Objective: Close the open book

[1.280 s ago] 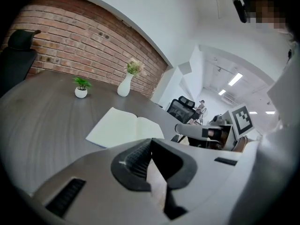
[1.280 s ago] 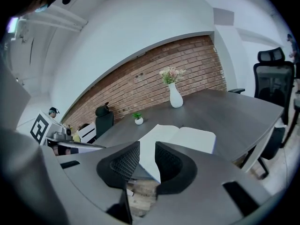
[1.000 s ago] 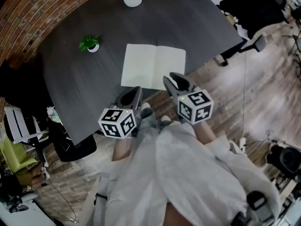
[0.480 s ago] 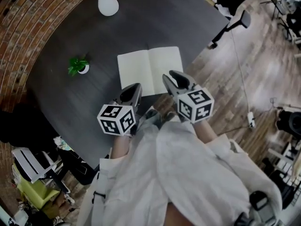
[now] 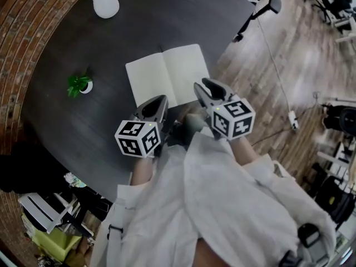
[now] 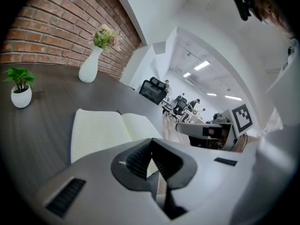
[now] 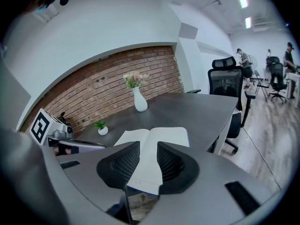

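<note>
The book [image 5: 167,74] lies open and flat on the dark table [image 5: 100,121], upper centre of the head view. My right gripper [image 5: 209,89], fingers wide and empty, hangs at its lower right corner. My left gripper [image 5: 156,107], tips together, sits just below its lower edge. I judge this the approach. Next, catch one cover's outer edge and fold it across the spine.

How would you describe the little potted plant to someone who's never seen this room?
Start at the dark table by the brick wall. Left of the open book sits a green plant in a squat white pot, far shorter than the slim-necked white vase of flowers.
</note>
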Available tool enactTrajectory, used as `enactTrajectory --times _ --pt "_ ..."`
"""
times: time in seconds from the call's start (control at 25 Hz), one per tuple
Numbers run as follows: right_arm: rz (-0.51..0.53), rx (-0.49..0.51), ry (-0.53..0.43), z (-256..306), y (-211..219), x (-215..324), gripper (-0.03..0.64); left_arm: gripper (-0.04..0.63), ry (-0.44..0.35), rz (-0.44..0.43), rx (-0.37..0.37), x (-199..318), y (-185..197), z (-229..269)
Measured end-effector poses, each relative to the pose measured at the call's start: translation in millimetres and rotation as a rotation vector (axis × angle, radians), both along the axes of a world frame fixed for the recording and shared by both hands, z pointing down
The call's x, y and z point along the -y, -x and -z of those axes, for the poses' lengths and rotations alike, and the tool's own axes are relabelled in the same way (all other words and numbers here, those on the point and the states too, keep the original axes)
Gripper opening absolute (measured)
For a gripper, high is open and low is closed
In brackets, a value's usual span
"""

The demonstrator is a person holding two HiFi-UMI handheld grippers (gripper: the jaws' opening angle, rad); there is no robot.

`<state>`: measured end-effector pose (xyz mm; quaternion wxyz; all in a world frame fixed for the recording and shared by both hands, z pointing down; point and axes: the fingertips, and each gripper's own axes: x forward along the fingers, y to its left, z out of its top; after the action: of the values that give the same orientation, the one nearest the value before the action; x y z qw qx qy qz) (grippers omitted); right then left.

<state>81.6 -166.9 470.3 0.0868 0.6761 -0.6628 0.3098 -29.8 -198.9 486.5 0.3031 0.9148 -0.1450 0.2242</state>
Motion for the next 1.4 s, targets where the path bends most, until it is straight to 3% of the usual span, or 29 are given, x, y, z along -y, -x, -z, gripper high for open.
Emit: enactTrajectory --times 0.28,0.84,1.4 --pt "-0.035 0.009 0.036 -7.5 -25.3 -8.3 0.095 0.005 0.029 -0.039 0.012 -6.5 -24.6 -8.6" --pt "-0.07 0.079 0.143 -52.8 -66.8 -30.3 0.095 0.005 0.081 0.012 0.043 -9.8 -37.8 -21.9" --pt "-0.035 0.229 0.166 -85.4 -78.2 -22.7 0.095 0.005 0.115 0.037 0.1 -11.3 -39.5 -39.8"
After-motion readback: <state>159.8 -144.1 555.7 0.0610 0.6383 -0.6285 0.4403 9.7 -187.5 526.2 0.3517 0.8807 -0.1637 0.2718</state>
